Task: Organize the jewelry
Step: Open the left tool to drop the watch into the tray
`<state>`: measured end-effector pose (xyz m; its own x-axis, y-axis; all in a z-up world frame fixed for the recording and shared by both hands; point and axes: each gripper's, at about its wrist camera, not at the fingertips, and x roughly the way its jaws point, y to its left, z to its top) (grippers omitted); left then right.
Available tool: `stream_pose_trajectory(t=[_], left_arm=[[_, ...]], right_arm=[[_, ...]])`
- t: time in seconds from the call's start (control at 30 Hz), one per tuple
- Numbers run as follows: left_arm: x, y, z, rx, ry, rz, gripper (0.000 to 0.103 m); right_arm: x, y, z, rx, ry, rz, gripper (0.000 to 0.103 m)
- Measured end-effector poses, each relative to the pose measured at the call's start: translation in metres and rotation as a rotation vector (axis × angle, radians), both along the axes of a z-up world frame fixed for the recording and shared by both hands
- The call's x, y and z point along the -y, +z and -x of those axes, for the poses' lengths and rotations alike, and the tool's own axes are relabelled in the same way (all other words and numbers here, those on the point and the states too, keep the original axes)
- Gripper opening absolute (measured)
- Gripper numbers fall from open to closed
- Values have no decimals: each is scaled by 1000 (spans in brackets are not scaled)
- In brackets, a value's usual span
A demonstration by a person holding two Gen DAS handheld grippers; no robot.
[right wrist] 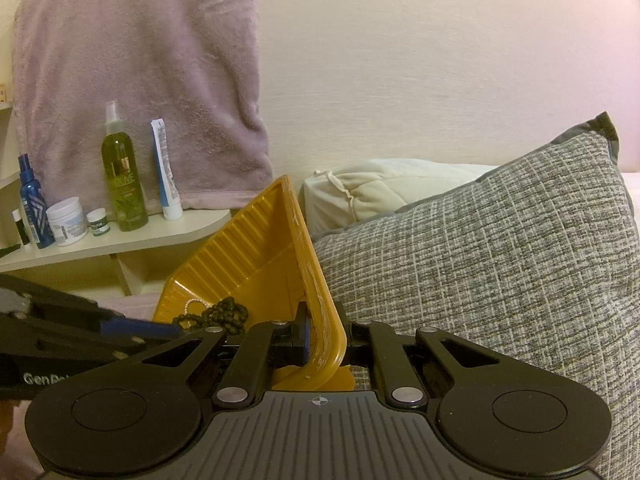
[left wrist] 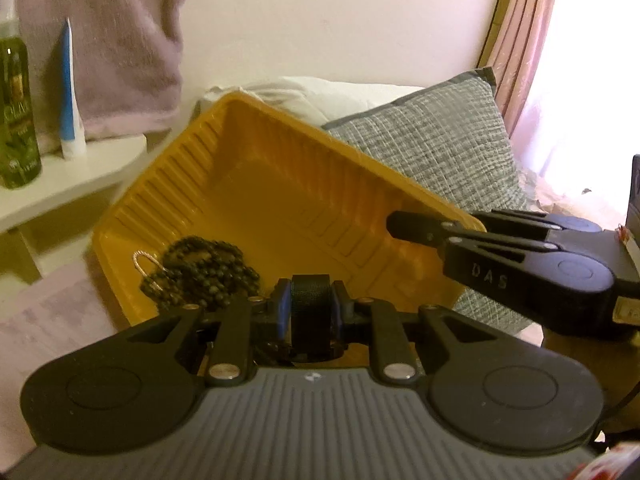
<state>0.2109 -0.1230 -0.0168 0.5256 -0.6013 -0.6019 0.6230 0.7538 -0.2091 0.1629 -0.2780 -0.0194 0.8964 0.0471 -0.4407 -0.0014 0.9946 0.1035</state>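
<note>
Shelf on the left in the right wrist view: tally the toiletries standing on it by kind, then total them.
Spray bottles: 2 (green olive bottle, blue bottle)
Tubes: 1 (white-and-blue tube)
Jars: 2 (large white jar, small green-label jar)
Small dark-capped container, partly hidden: 1
Total: 6

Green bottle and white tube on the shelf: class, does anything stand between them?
No. In the right wrist view, the stretch of shelf between the green bottle and the white tube is bare.
</note>
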Motion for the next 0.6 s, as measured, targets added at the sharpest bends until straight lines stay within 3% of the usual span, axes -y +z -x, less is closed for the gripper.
stream_pose_trajectory(t=[0.2, 0.37, 0.6], left_arm=[[-5, 1, 1, 2, 10, 29, 26], [-34, 8, -1, 23, 108, 32, 26], [-88, 9, 9, 50, 270, 10, 26]], right_arm=[[1, -1, 1, -4, -4, -3, 9], [6, -5, 4, -8, -12, -14, 9], [30, -18, 2, -27, -28, -110, 9]])
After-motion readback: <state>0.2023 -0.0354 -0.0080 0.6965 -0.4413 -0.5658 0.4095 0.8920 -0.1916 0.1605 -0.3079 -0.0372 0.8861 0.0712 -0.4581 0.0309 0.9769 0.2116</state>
